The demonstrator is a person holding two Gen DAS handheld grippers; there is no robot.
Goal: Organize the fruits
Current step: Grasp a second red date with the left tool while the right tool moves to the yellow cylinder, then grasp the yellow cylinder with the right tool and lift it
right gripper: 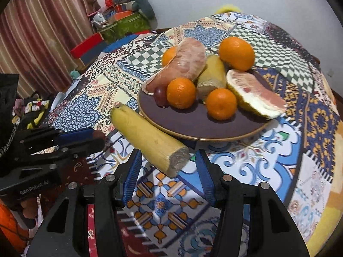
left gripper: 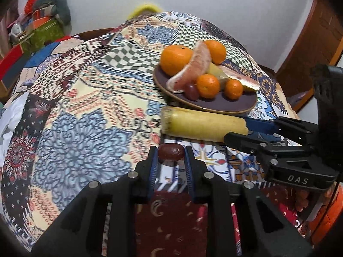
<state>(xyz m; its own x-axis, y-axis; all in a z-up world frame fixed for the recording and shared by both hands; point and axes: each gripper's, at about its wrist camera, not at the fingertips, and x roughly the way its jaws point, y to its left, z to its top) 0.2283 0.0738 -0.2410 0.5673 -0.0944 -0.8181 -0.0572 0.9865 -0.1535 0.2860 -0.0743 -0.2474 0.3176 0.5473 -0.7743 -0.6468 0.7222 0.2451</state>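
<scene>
The long yellow sugarcane piece (right gripper: 148,140) lay diagonally, its cut end between the wide-open right gripper (right gripper: 168,170); the brown plate (right gripper: 193,126) was just behind. The left gripper (left gripper: 170,162) held a dark red grape (left gripper: 170,152).

A table (right gripper: 317,115) covered with a patchwork cloth (left gripper: 81,111) of checks, blue medallions and tile patterns carries the fruit. On the cloth, toward the far right in the left wrist view, sits a dark brown plate (left gripper: 233,102) with a lighter rim. Just near of the plate lies a yellow sugarcane piece (left gripper: 201,124), cut at both ends, close against the plate's near rim; whether the two touch cannot be told. In the right wrist view the same sugarcane piece (right gripper: 148,137) runs diagonally from the plate's (right gripper: 199,126) left edge toward the near side.
</scene>
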